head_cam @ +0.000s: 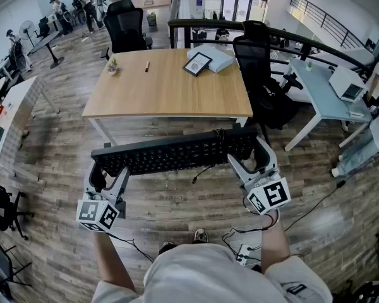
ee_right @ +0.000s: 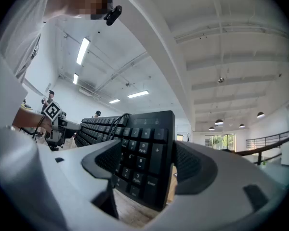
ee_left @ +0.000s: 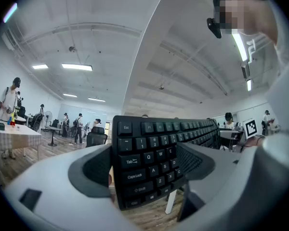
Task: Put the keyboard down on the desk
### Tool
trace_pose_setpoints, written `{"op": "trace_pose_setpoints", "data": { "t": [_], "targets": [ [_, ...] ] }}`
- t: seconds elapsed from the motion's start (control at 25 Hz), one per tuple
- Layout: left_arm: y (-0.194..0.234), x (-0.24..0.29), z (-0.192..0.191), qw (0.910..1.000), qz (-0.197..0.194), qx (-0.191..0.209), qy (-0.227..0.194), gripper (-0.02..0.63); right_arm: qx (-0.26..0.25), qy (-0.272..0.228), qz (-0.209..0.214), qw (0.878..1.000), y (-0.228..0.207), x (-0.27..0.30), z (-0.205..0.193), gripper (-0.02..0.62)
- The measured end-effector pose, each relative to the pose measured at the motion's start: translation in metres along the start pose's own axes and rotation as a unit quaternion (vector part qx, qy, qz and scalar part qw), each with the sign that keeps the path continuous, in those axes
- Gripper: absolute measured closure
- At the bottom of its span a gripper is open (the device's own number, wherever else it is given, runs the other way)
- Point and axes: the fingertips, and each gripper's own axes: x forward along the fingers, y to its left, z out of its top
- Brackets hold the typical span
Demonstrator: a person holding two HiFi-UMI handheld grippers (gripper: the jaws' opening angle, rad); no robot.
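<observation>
While aloft, keyboard [head_cam: 177, 151] between left claw [head_cam: 107, 170] and right claw [head_cam: 252, 158].

Bright, even light here; ceiling strips [ee_left: 77, 67] glow above the keyboard [ee_left: 154, 153]. Keys sharp, room behind the keyboard softer. Fisheye bends everything around it, corners black.

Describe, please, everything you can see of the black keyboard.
The keyboard is a black, full-size model, plastic by the look, with a number pad at its right end and a dark cable dangling beneath. It is held roughly level in the air, lengthwise across the person, short of the wooden desk and over the floor. The left gripper clamps its Esc end, the right gripper its number-pad end.
</observation>
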Motion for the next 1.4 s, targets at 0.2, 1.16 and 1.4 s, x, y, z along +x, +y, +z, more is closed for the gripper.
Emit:
{"op": "trace_pose_setpoints", "data": {
  "t": [0.2,1.16,1.4],
  "targets": [
    [-0.006,-0.001,-0.001,1.0,0.008,0.0,-0.001,0.187,0.002,-0.003,0.006,1.0,-0.005,-0.001,-0.001,0.255],
    [-0.031,0.038,-0.052,0.9982,0.028,-0.017,0.051,0.187,0.033,0.025,0.028,0.999,-0.053,0.002,-0.057,0.262],
    [0.001,0.071,-0.057,0.9986,0.006,-0.028,0.043,0.187,0.019,0.034,0.011,0.999,-0.054,0.034,-0.061,0.265]
  ]
}}
